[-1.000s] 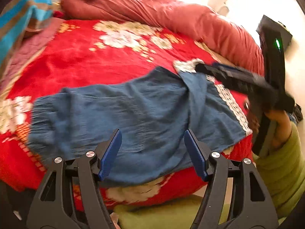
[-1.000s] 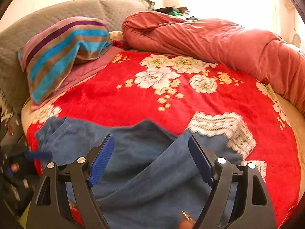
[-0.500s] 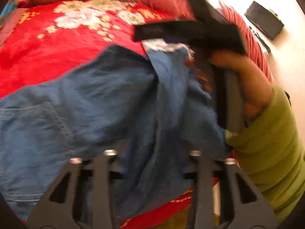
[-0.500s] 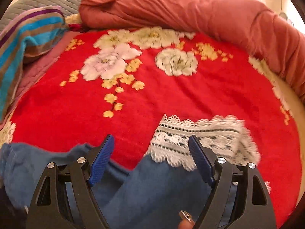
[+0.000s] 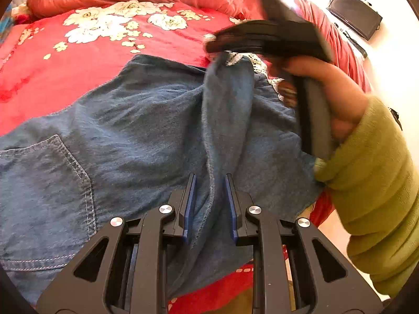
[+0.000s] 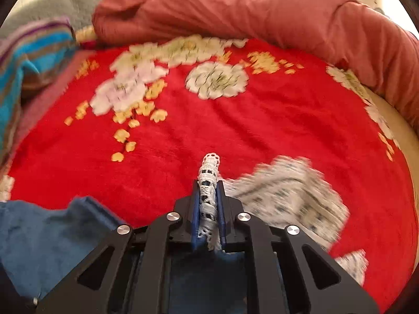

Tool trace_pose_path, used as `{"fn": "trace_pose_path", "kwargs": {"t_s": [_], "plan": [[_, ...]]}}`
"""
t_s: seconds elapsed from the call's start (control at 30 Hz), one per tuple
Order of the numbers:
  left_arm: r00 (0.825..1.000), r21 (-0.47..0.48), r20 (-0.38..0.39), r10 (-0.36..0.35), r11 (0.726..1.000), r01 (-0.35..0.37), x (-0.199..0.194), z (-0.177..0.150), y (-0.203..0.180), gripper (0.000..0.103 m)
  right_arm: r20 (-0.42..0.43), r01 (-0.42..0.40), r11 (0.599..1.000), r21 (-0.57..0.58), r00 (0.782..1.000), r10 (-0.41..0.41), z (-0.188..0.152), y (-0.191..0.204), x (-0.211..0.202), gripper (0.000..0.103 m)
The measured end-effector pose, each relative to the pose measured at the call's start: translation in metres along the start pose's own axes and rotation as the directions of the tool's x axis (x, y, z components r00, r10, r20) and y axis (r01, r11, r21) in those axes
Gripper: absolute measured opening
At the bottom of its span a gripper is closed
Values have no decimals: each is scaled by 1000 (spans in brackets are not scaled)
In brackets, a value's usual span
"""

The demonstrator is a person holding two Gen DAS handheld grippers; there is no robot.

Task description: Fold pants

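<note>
Blue pants (image 5: 136, 120) lie spread across the red blanket (image 6: 235, 120), lace hem (image 6: 285, 196) at the far end. Right gripper (image 6: 208, 209) has just clamped onto a bunched strip of that lace; left gripper (image 5: 209, 204) has narrowed around a raised seam ridge, its pads apparently pressing the cloth. Risk: lace is thin, could slip or snag when lifted, skewing the fold; both grippers point steeply down at the bed.

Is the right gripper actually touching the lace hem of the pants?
Touching. In the right wrist view the right gripper has just closed its jaws, with the white lace hem of the pants pinched between the blue pads, no gap showing.
</note>
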State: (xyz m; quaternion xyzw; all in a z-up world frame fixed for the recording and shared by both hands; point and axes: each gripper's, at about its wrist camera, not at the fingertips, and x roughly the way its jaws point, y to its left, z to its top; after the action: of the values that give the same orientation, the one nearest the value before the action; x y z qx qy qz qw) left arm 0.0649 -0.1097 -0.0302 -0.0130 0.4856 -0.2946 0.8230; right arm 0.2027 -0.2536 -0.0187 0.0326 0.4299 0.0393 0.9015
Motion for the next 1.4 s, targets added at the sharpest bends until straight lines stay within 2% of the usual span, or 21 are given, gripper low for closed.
{"fn": "trace_pose_path", "kwargs": {"t_s": [0.17,0.23,0.27,0.3,0.47,0.6,0.77,0.9,0.97,1.0,1.03,1.1,1.2,1.33,1.4], "plan": [[999,27,21,35,999,-35,-5,-4,-5,20,53,-57,992,116,997,51,-27,-39,-56,7],[997,45,37,62,997,-63,-7,-3,-7,20,72,-57,987,153,996,46,-44,-56,-85,7],[996,51,48,77,996,-79,-9,-2,-8,14,76,-55,985,162,996,43,-48,-60,-92,7],[995,57,56,84,995,-88,-11,-3,-8,2,81,-55,982,182,996,41,-57,-68,-104,7],[989,109,107,99,988,-111,-28,-6,-14,1,60,-126,954,274,992,114,-98,-89,-143,7],[987,166,124,102,979,-122,-35,-14,-24,1,38,-121,943,311,993,115,-130,-91,-162,7],[987,211,112,113,968,-134,-35,-24,-34,1,1,-125,912,390,991,136,-166,-95,-166,7],[986,226,101,133,962,-153,-34,-31,-36,1,-25,-130,891,435,987,156,-182,-99,-161,8],[985,227,98,142,961,-161,-33,-33,-36,1,-20,-141,875,464,985,169,-184,-104,-162,13],[984,227,97,147,960,-166,-33,-33,-35,1,-16,-132,869,477,987,159,-184,-107,-165,24],[984,225,94,153,959,-170,-33,-34,-34,1,-13,-118,869,480,990,142,-184,-110,-167,28],[984,224,84,156,959,-171,-30,-34,-33,1,-14,-102,866,489,992,125,-186,-116,-167,28],[984,236,71,163,956,-175,-26,-36,-35,1,-37,-60,883,465,996,87,-190,-119,-160,13],[986,246,53,158,955,-166,-21,-39,-36,1,-49,-28,893,450,997,56,-200,-123,-152,13],[984,244,63,167,953,-178,-23,-40,-35,8,-45,-18,899,437,998,42,-200,-122,-152,13]]}}
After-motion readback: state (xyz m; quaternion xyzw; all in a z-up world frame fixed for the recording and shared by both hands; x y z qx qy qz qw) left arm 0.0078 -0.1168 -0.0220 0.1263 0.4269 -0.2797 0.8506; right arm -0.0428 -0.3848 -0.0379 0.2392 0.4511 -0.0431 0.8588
